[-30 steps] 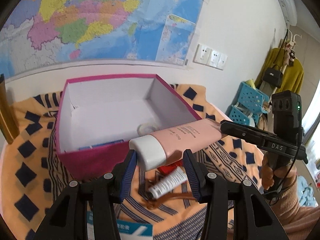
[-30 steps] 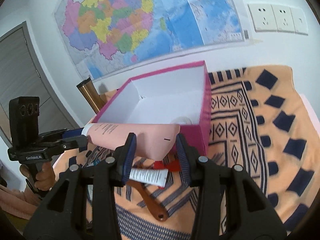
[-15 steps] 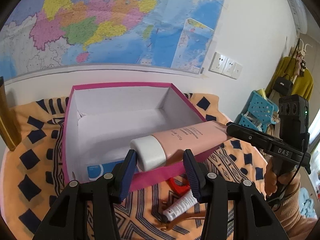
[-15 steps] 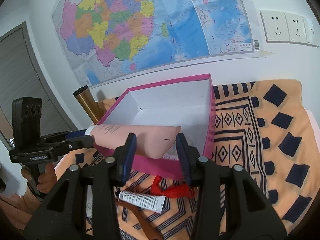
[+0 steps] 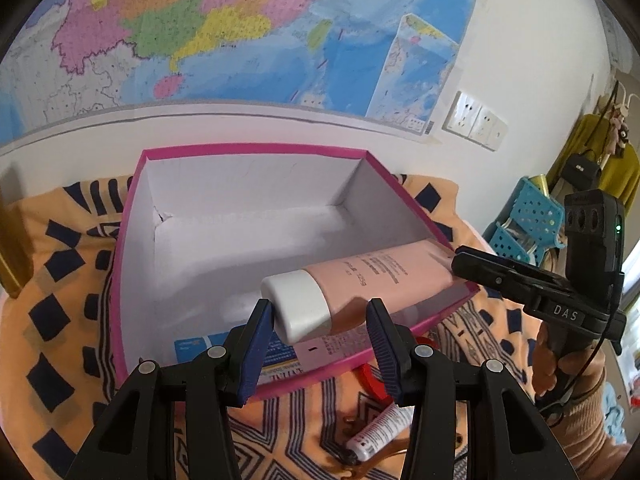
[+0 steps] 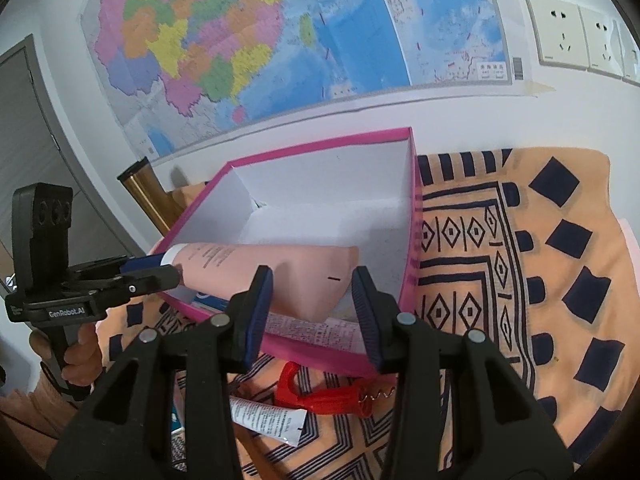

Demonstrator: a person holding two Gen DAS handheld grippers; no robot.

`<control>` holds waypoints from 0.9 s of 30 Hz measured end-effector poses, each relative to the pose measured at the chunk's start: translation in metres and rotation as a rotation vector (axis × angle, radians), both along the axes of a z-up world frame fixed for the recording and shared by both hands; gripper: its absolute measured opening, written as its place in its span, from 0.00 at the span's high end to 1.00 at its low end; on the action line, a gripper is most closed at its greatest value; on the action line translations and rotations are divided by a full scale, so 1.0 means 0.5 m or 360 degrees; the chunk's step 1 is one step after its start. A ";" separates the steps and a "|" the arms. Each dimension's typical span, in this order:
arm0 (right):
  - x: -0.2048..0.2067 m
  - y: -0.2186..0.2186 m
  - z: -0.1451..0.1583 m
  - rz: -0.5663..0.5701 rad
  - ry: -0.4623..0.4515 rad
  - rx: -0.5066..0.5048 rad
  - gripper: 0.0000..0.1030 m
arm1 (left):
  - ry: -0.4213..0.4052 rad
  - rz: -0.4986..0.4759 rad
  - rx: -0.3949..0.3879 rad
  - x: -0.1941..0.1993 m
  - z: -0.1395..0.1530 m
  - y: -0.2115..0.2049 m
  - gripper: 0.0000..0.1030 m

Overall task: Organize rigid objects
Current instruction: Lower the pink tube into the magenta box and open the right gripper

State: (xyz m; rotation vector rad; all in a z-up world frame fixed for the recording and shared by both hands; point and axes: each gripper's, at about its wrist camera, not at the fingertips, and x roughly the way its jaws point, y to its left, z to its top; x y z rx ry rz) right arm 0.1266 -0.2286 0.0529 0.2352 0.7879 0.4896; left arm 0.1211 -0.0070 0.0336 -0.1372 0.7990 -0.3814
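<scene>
The pink tube (image 5: 360,284) hangs level over the magenta box (image 5: 132,216), cap at nine o'clock pinched by the left gripper (image 5: 320,322), crimped tail at three o'clock clamped by the right gripper (image 6: 312,292). Lowering both ends evenly, then releasing together, should settle it flat

Behind the table you see a large coloured map (image 6: 280,40) taped on the white wall, and to its right a row of white wall sockets (image 6: 576,36). A brass-coloured tube (image 6: 148,196) stands at the left of the orange patterned cloth (image 6: 560,264). Further right you have blue perforated baskets (image 5: 532,220) and a yellow garment (image 5: 608,168) hanging with a black handbag (image 5: 582,168).
</scene>
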 end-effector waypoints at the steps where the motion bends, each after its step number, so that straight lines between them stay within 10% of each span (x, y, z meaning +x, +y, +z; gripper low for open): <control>1: 0.003 0.002 -0.003 0.0000 0.0004 -0.0011 0.57 | 0.0006 0.0002 0.0004 0.003 -0.003 0.000 0.54; 27: 0.037 0.064 -0.021 -0.0048 -0.0028 -0.0388 0.57 | 0.0107 0.0011 0.0104 0.062 -0.047 -0.022 0.55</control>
